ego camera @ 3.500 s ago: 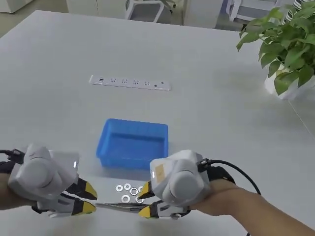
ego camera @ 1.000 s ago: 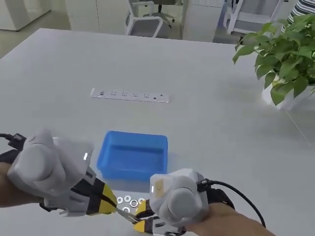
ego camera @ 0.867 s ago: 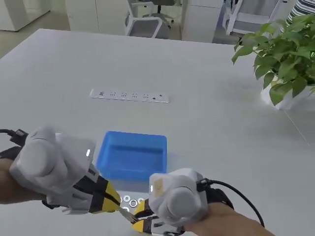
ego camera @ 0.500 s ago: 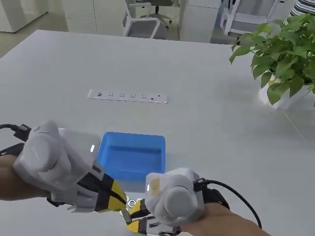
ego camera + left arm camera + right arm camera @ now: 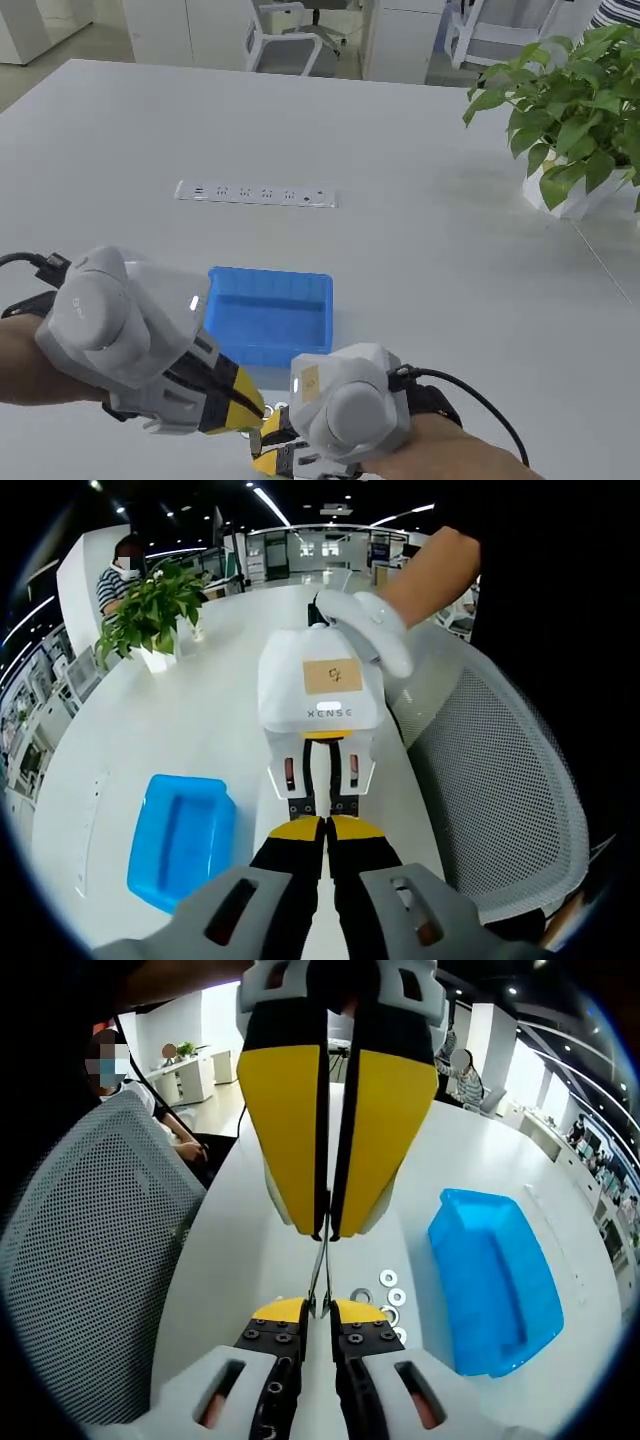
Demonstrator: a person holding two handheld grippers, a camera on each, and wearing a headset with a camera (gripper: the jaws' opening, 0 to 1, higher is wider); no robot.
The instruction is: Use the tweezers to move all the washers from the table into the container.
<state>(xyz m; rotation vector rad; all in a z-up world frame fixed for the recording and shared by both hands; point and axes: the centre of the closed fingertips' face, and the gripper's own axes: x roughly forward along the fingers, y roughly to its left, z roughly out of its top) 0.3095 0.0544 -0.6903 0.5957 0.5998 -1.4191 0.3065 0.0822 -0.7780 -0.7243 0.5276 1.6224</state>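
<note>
Head view, left gripper point(image 5: 252, 412): a hand is holding it low at the near edge of the white table point(image 5: 420, 230), jaws angling right and down.
Head view, right gripper point(image 5: 262, 455): wrist is bending inward, tips meeting the left's.
Head view, blue rectangular plastic container point(image 5: 268, 312): sitting just beyond both grippers.
Left gripper view, left gripper point(image 5: 326, 832): jaws are pressing together, nose to nose with the right gripper point(image 5: 322, 808).
Right gripper view, thin silver metal tweezers point(image 5: 320, 1270): the left gripper point(image 5: 328, 1230) is clamping one end, the right gripper point(image 5: 318, 1310) the other.
Right gripper view, small silver ring washers point(image 5: 386, 1296): lying on the table between tweezers and container point(image 5: 495, 1280).
</note>
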